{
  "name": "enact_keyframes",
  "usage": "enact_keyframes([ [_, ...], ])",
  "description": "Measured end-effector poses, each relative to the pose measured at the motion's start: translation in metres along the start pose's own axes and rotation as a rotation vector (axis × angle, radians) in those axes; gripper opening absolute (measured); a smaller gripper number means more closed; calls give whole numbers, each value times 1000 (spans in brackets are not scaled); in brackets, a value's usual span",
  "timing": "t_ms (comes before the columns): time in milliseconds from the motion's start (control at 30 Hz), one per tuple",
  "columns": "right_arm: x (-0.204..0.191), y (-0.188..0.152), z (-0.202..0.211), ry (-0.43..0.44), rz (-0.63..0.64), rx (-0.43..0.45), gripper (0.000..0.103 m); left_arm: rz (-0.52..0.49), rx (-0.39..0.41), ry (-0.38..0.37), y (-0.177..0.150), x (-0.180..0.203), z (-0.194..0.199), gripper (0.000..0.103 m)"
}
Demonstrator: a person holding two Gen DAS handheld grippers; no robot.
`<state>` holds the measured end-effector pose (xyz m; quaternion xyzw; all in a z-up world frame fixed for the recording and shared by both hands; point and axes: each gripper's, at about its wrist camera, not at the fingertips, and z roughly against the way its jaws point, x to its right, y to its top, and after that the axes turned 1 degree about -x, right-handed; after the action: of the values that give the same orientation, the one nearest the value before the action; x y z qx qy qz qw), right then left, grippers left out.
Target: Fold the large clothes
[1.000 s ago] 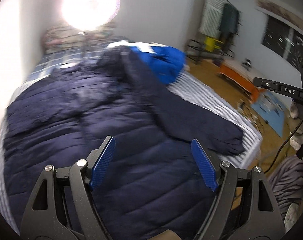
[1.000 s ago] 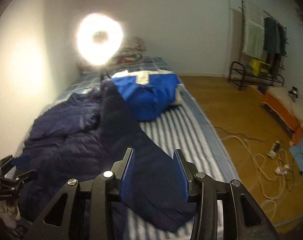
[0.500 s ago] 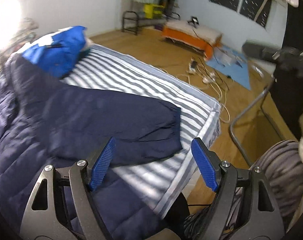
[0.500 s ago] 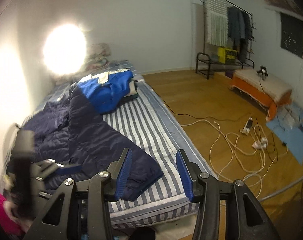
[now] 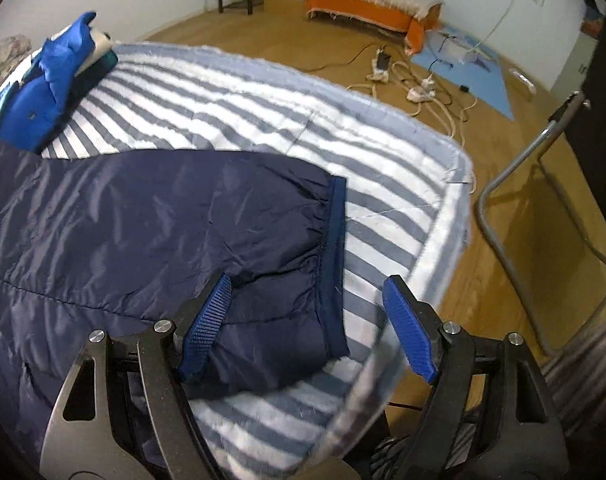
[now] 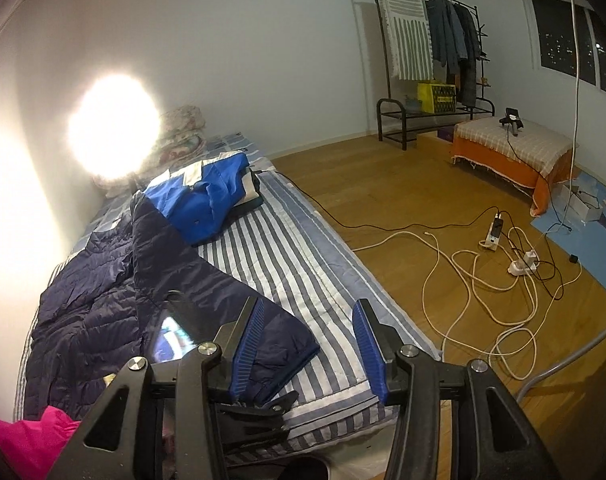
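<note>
Navy jacket (image 5: 103, 220) spread flat on striped bed (image 5: 263, 112), sleeve (image 5: 271, 240) stretched toward near right corner, cuff (image 5: 335, 256) lying on the stripes. Left gripper (image 5: 307, 324) spread wide, low over the cuff end; left pad over sleeve fabric, right pad over bare mattress, nothing pinched. Right gripper (image 6: 305, 350) part-spread, jaws just opened a little, empty, held above the same sleeve end (image 6: 279, 344). Blue garment (image 6: 207, 196) piled far up the bed. Cables (image 6: 483, 280) on floor to the right.
</note>
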<state>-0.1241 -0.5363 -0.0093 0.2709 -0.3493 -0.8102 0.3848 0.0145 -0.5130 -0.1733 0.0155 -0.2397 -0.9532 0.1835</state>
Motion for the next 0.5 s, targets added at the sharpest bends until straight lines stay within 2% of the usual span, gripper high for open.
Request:
enact_keyframes([
  [133,2,0,-1,1,-8,-4,48,35,-19,11,0,-6,-12,80],
  [167,3,0,-1,2,-11,-6,48,33,-17,15,0,-6,-12,73],
  [200,4,0,-2,2,-15,-9,48,30,-16,23,0,-6,-12,61],
  [233,5,0,-2,4,-20,-13,48,30,-15,27,0,-8,-12,54],
  [267,6,0,-3,6,-23,-16,48,34,-15,19,2,-9,-12,39],
  [300,6,0,-3,8,-25,-21,48,48,-16,-4,4,-12,-9,15],
  [367,6,1,-5,9,-26,-27,48,70,-12,-18,10,-18,-4,9],
  [500,-3,2,-5,11,0,-26,48,108,45,-71,15,-32,26,7],
])
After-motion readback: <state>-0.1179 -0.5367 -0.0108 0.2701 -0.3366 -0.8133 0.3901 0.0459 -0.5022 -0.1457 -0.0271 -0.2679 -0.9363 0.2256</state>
